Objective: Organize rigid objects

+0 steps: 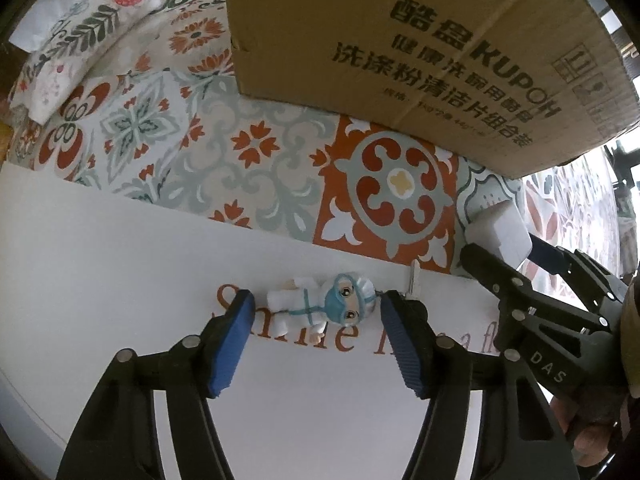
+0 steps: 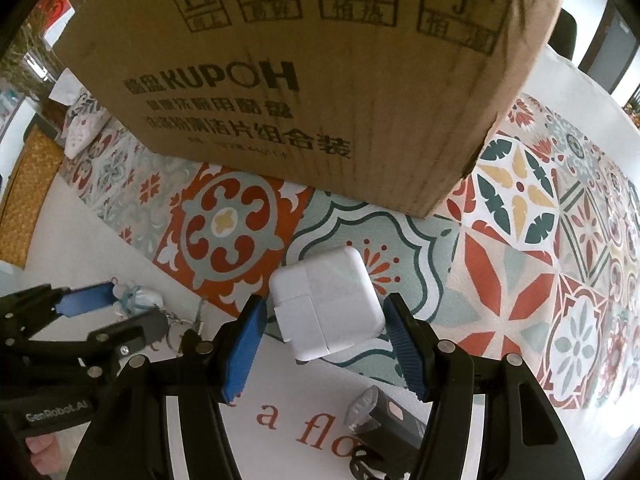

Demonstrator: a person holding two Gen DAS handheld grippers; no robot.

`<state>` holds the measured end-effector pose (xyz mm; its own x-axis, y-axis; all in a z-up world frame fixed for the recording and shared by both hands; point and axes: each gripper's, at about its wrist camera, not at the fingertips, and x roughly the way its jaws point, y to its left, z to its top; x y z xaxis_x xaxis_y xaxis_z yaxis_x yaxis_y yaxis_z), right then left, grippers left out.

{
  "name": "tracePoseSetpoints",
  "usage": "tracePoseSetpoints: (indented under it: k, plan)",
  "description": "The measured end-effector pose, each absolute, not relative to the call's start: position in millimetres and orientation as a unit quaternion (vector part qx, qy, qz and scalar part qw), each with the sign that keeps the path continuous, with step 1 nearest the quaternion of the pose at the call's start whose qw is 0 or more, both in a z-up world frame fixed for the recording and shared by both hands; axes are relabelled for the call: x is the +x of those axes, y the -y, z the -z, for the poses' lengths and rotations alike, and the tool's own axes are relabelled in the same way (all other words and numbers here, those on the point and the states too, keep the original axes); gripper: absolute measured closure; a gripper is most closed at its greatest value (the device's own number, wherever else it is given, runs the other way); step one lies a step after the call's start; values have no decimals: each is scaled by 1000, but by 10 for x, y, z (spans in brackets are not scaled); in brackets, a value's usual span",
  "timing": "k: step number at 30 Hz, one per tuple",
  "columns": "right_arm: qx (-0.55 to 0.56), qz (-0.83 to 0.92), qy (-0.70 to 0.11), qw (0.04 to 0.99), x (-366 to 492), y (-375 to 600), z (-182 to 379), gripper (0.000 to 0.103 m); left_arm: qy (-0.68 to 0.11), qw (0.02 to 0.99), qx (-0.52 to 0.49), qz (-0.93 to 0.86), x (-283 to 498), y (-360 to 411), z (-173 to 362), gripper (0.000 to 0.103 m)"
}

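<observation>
A small figurine keychain (image 1: 325, 307) in white suit and teal mask lies on the white mat between the open fingers of my left gripper (image 1: 316, 310); its key (image 1: 414, 280) lies by the right finger. A white square power adapter (image 2: 329, 304) lies between the open fingers of my right gripper (image 2: 326, 320), which do not touch it. It also shows in the left wrist view (image 1: 500, 228), in front of the right gripper (image 1: 516, 256). A large cardboard box (image 2: 312, 72) stands just behind both objects. The left gripper (image 2: 100, 312) shows in the right wrist view beside the figurine (image 2: 136, 300).
A dark grey small device (image 2: 384, 420) lies under my right gripper on the white mat (image 1: 120, 280) with brown lettering. A patterned tile cloth (image 2: 520, 240) covers the table. Floral cushions (image 1: 80, 40) lie at the far left. A woven mat (image 2: 28, 200) lies at left.
</observation>
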<state>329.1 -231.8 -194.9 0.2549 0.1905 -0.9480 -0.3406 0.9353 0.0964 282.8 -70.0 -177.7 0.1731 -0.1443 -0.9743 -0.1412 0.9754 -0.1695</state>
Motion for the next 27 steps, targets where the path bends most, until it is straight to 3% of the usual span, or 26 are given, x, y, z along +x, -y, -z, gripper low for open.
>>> tracePoseSetpoints:
  k: [4, 6, 16, 27]
  plan:
    - [-69, -162, -578, 797, 3258, 2301, 1954, 43, -631, 769, -103, -8, 2825, 707, 1764, 50]
    - [-72, -153, -574, 801, 3233, 2298, 1952, 50, -628, 772, -101, -5, 2810, 704, 1768, 50]
    - [-28, -151, -578, 802, 3152, 2411, 1879, 52, -623, 776, -101, 19, 2741, 655, 1710, 51]
    - [-5, -153, -566, 810, 3038, 2467, 1638, 52, -585, 805, -87, 37, 2643, 591, 1282, 51]
